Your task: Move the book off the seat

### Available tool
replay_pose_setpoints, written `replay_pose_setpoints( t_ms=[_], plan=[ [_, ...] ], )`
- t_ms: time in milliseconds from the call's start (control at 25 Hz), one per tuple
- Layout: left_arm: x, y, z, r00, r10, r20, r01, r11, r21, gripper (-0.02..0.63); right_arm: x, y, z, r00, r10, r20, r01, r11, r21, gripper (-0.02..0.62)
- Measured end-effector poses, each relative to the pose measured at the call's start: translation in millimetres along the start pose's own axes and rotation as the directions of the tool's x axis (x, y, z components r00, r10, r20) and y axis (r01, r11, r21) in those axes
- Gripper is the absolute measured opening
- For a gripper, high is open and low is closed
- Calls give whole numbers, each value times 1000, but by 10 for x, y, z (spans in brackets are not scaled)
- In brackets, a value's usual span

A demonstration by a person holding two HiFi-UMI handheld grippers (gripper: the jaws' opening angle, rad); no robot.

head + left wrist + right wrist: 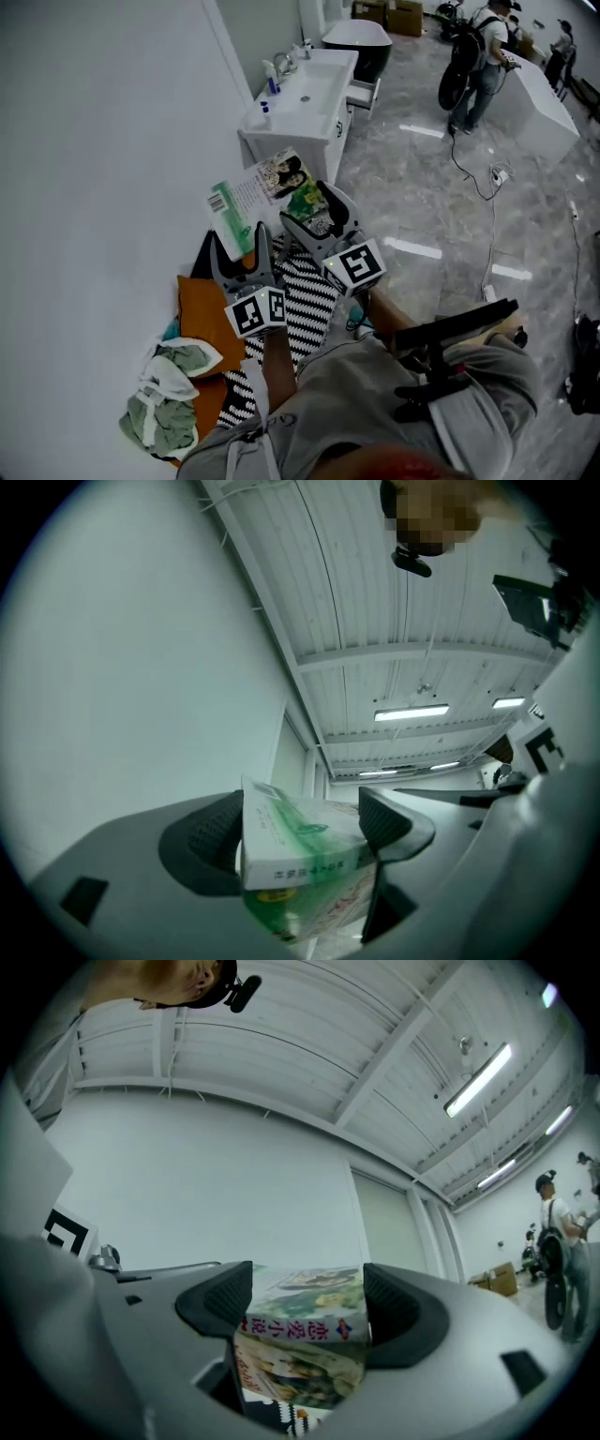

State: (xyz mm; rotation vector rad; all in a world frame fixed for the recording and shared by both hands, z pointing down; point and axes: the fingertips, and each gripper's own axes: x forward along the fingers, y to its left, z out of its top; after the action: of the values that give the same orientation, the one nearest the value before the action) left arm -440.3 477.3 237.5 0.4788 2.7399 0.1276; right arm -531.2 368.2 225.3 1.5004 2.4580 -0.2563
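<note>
head view: book (265, 190), green and illustrated cover, lifted clear of the seat, held at its near edge by both tools. left tool (240, 236) and right tool (317, 214) side by side. black-and-white striped cushion (309, 295) under them; orange cushion (202, 319) and green-white cloth (169, 405) by the wall. washbasin unit (305, 94) beyond.
left gripper view: left tool pinching the book's green-printed end, one pad on each cover.
right gripper view: right tool pinching the book's spine end, red lettering between the pads.
</note>
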Motion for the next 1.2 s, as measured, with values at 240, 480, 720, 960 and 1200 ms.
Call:
replay_pose_setpoints(
  t_ms=[240, 480, 720, 960, 1200],
  plan=[
    [253, -1179, -169, 978, -209, 3, 209, 975, -70, 394, -804, -879, 393, 978, -204, 38, 206, 975, -78, 362],
    [349, -1736, -201, 919, -393, 15, 391, 909, -145, 394, -1275, -1151, 665, 921, -385, 66, 390, 909, -146, 362],
    [40, -2697, -378, 807, -591, 1, 573, 783, -242, 394, -2334, -1417, 811, 800, -594, 82, 598, 779, -189, 362],
    [-469, -3329, -859, 645, -764, -5, 705, 598, -381, 394, -3303, -1371, 634, 609, -791, 64, 777, 578, -251, 362],
    [-1483, -4237, -930, 408, -912, 29, 785, 334, -522, 394, -4667, -959, 828, 333, -939, 84, 904, 292, -313, 362]
  ],
)
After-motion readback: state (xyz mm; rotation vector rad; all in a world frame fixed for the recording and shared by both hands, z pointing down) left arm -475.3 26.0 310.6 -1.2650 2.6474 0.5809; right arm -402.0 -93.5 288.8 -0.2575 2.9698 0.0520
